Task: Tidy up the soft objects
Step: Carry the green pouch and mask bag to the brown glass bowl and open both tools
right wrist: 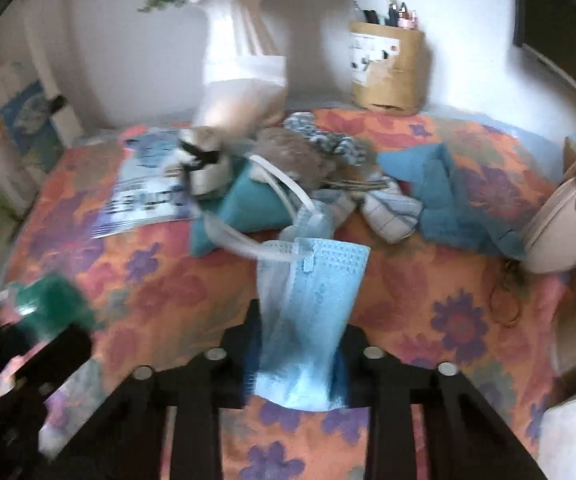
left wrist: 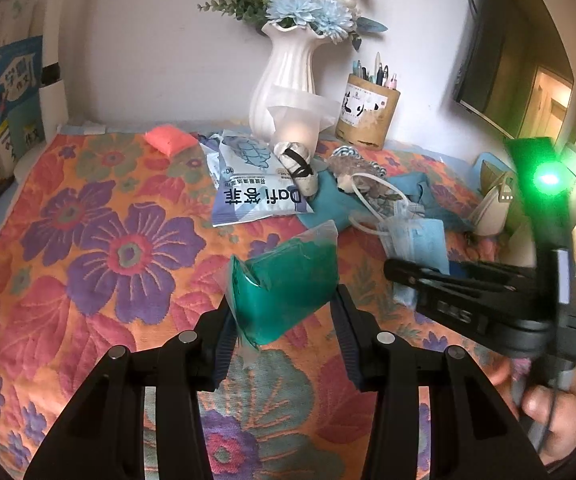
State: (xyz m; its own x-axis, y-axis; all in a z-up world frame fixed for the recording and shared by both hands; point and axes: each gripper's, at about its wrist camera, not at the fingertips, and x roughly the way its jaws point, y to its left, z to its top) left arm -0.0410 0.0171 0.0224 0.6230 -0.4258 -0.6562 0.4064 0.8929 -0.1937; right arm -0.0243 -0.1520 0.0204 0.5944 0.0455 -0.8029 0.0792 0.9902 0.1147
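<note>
My left gripper [left wrist: 283, 320] is shut on a green pouch in clear plastic [left wrist: 288, 284] and holds it just above the floral cloth [left wrist: 87, 240]. In the blurred right wrist view, my right gripper [right wrist: 296, 360] is shut on a light blue face mask [right wrist: 312, 292] whose white ear loop [right wrist: 283, 188] trails back to the pile. The right gripper [left wrist: 396, 276] also shows at the right of the left wrist view, held by a hand [left wrist: 548, 408]. The green pouch [right wrist: 51, 300] and the left gripper [right wrist: 27, 344] appear at the lower left of the right wrist view.
A pile lies mid-table: a Dafi packet [left wrist: 255, 196], a rolled sock with a black band [left wrist: 300, 168], teal cloth [right wrist: 440, 192], a checked cloth [right wrist: 392, 212]. A coral pouch [left wrist: 171, 140] lies far left. White vase [left wrist: 283, 80], pen holder [left wrist: 368, 112], beige bag [right wrist: 560, 224] and books [left wrist: 11, 92] line the edges.
</note>
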